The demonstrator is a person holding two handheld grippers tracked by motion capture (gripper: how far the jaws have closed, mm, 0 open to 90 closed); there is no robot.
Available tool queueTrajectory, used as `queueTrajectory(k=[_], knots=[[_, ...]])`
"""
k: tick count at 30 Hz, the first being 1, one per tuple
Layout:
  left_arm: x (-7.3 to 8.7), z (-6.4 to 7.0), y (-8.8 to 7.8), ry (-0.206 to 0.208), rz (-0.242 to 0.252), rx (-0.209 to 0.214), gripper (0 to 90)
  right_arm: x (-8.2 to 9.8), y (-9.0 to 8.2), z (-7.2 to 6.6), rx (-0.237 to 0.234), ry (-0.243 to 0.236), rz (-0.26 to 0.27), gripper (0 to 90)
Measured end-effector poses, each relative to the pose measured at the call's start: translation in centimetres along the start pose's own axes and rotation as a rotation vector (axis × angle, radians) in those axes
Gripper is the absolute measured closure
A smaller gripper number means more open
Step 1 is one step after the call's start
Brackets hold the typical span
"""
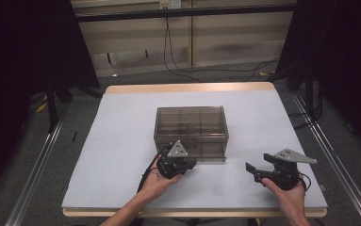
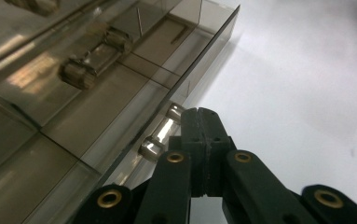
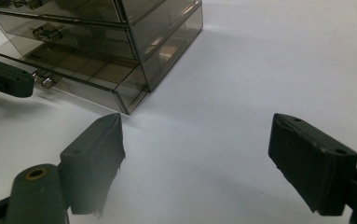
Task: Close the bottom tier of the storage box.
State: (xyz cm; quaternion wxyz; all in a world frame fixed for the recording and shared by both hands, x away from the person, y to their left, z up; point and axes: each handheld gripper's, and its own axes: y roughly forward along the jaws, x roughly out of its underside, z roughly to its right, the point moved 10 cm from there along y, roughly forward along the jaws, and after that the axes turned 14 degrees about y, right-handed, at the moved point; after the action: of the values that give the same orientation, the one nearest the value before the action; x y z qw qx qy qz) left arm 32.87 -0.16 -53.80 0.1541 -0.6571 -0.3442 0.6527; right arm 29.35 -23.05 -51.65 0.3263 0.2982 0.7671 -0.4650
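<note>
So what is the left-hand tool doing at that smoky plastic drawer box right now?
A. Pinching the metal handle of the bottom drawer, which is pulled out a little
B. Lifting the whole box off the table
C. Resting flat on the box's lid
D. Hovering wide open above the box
A: the left gripper has its jaws closed at the metal handle of the bottom drawer, which sticks out from the drawer box.

Glossy smoky plastic drawer box [image 1: 191,132], seemingly metal handle [image 2: 160,137]

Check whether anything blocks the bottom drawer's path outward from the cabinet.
Nothing visible does. The bottom drawer is partly out, with the left gripper shut at its metal handle; the white tabletop ahead is bare, and the right gripper hovers off to the side.
</note>
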Motion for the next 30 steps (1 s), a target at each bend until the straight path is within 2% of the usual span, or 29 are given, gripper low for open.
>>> queueTrajectory(k=[3,7,10,16,17,19,30], knots=[[0.4,-0.3,0.4,-0.005,-0.021,-0.005,90.0,0.0,0.0,0.0,0.0,0.0,0.001,17.8],[0.2,-0.4,0.5,-0.011,0.002,-0.015,90.0,0.0,0.0,0.1,0.003,0.002,0.002,17.8],[0.2,-0.4,0.6,-0.003,-0.017,-0.021,90.0,0.0,0.0,0.0,-0.003,0.001,0.002,17.7],[0.3,-0.7,0.9,-0.005,-0.026,-0.024,90.0,-0.1,-0.1,-0.1,-0.007,0.002,0.003,17.6],[0.2,-0.7,1.1,-0.012,-0.005,-0.028,90.0,0.0,-0.1,-0.1,-0.007,0.002,0.002,17.6],[0.1,-0.8,0.9,-0.022,-0.007,-0.027,90.0,0.0,-0.1,-0.1,-0.007,0.003,0.002,17.6],[0.2,-1.2,0.9,-0.017,-0.01,-0.041,90.0,0.0,0.0,-0.1,-0.01,0.003,-0.001,17.5]])
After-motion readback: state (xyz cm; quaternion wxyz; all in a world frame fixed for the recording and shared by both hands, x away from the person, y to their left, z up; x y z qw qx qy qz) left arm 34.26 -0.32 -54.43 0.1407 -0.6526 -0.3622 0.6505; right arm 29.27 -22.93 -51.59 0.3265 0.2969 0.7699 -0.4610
